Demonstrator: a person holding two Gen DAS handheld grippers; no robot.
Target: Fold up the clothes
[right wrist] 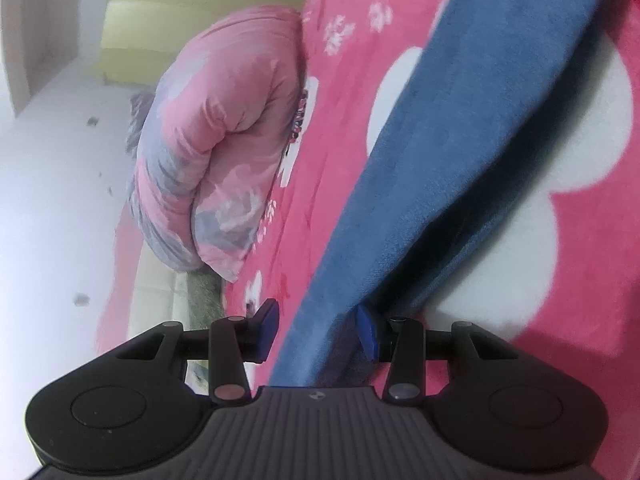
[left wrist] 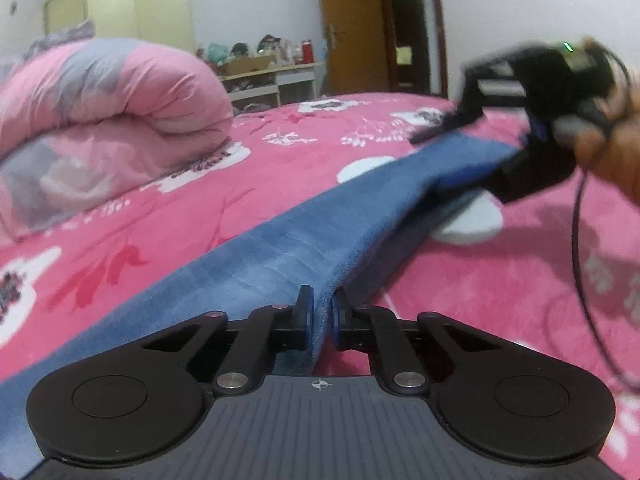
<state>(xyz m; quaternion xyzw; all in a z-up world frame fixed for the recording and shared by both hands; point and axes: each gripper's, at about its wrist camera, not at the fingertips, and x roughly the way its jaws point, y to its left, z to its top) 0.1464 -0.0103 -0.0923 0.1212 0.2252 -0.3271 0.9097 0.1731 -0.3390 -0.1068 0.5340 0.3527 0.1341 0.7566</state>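
A blue garment point(left wrist: 280, 248) lies as a long band across the pink flowered bed cover point(left wrist: 280, 168). My left gripper point(left wrist: 320, 312) is shut on its near edge, the cloth pinched upright between the pads. In the right wrist view the same blue garment point(right wrist: 460, 140) runs between the jaws of my right gripper point(right wrist: 318, 332). Those jaws stand apart: the cloth lies against the right pad and a strip of pink bed shows beside the left pad. From the left wrist view the right gripper point(left wrist: 440, 156) sits at the garment's far end, held by a hand point(left wrist: 612, 152).
A rolled pink and grey quilt point(left wrist: 100, 100) lies on the bed at the left, also seen as the quilt point(right wrist: 212, 140). A black cable point(left wrist: 578, 240) hangs from the right gripper. Beyond the bed stand a cluttered shelf point(left wrist: 272, 76), a wooden door point(left wrist: 352, 28) and a pale wardrobe point(left wrist: 132, 4).
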